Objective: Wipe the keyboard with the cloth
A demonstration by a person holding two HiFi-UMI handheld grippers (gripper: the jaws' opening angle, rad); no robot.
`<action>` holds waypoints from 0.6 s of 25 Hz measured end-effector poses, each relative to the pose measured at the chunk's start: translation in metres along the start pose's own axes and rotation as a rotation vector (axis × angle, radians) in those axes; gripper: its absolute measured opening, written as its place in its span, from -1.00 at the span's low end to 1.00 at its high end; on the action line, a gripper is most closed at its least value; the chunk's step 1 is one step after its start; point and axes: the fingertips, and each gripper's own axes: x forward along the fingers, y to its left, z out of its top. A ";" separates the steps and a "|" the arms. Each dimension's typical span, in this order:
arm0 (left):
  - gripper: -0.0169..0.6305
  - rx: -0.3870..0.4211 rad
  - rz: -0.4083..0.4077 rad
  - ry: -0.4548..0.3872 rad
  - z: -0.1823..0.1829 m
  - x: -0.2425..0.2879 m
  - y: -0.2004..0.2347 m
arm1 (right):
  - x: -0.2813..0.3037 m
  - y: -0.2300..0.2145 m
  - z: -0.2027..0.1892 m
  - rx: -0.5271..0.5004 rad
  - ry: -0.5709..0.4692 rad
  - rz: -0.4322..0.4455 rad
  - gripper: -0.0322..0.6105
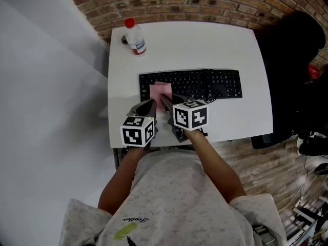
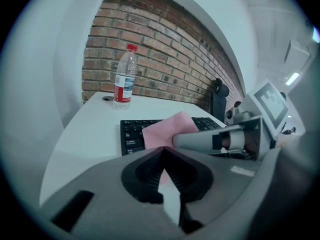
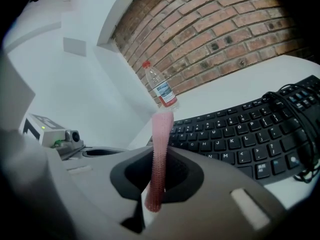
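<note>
A black keyboard [image 1: 205, 83] [image 3: 250, 134] lies across the middle of the white table [image 1: 179, 42]. A pink cloth [image 1: 160, 91] [image 2: 165, 131] hangs over the keyboard's left end. My right gripper [image 1: 165, 100] [image 3: 159, 156] is shut on the cloth, which shows edge-on as a thin upright strip [image 3: 160, 144] between its jaws. My left gripper [image 1: 152, 104] [image 2: 163, 151] sits just left of the right one, near the table's front edge, jaws together at the tips with nothing clearly held. The cloth's lower edge lies right in front of those tips.
A clear water bottle with a red cap [image 1: 135, 37] [image 2: 124, 81] [image 3: 162, 89] stands at the table's back left corner. A black cable [image 1: 209, 94] crosses the keyboard. A dark chair [image 1: 292, 70] stands right of the table; a brick wall runs behind.
</note>
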 end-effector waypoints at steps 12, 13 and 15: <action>-0.97 0.018 -0.021 0.001 0.007 0.018 -0.029 | -0.026 -0.029 0.002 0.007 -0.008 -0.030 -0.83; -0.97 0.020 -0.023 0.001 0.008 0.020 -0.032 | -0.028 -0.032 0.002 0.008 -0.008 -0.033 -0.83; -0.97 0.021 -0.026 0.000 0.008 0.023 -0.037 | -0.032 -0.037 0.002 0.011 -0.010 -0.039 -0.83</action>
